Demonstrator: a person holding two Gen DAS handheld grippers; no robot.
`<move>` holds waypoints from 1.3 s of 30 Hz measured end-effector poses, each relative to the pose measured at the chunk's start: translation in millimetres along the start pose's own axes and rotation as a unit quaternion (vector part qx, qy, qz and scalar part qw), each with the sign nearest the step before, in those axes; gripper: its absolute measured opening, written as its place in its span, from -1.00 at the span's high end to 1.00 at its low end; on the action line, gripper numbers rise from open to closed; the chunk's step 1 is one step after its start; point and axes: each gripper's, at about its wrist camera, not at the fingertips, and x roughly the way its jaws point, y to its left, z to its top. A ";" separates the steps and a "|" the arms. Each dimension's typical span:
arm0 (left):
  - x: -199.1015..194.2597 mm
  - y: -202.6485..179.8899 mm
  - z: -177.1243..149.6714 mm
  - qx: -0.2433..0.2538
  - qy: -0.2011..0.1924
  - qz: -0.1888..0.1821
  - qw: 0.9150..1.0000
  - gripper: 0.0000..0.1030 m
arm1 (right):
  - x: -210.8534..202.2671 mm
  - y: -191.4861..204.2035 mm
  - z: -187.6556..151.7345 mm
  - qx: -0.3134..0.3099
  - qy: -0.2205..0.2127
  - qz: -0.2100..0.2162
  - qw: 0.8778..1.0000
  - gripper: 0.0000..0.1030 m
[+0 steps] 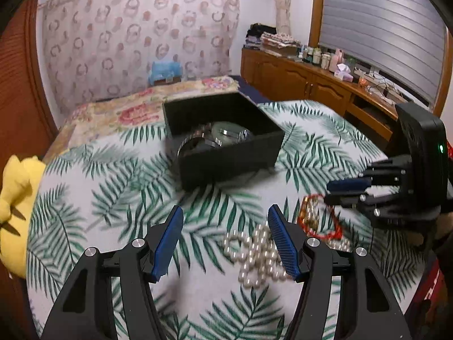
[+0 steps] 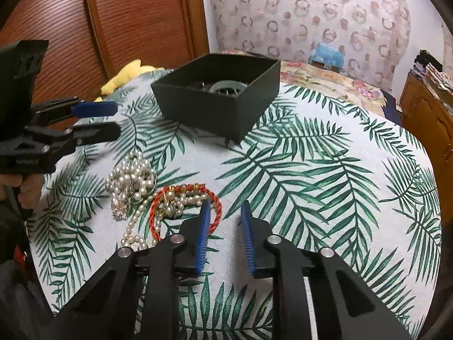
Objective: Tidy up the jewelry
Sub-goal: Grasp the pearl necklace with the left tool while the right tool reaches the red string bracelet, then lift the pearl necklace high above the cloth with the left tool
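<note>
Black box (image 2: 215,107) sits open-topped behind the heap as the drop-off; left gripper (image 1: 225,212) jaws wide over pearl strands (image 1: 254,255), right gripper (image 2: 225,206) jaws apart, narrowed, empty, beside red cord bracelet (image 2: 158,206).

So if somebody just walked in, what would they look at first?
Probably the shiny heap of pearl necklaces lying on the leafy green bedspread, with a red twisted bracelet looped right next to it. Behind them sits a black box with some jewelry already inside. A bright yellow plush toy also pokes up at the bed's edge.
</note>
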 end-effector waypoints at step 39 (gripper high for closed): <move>-14.0 -7.0 13.1 0.016 -0.014 -0.017 1.000 0.88 | -0.2 -3.8 0.1 0.006 -0.009 -0.031 0.999 0.97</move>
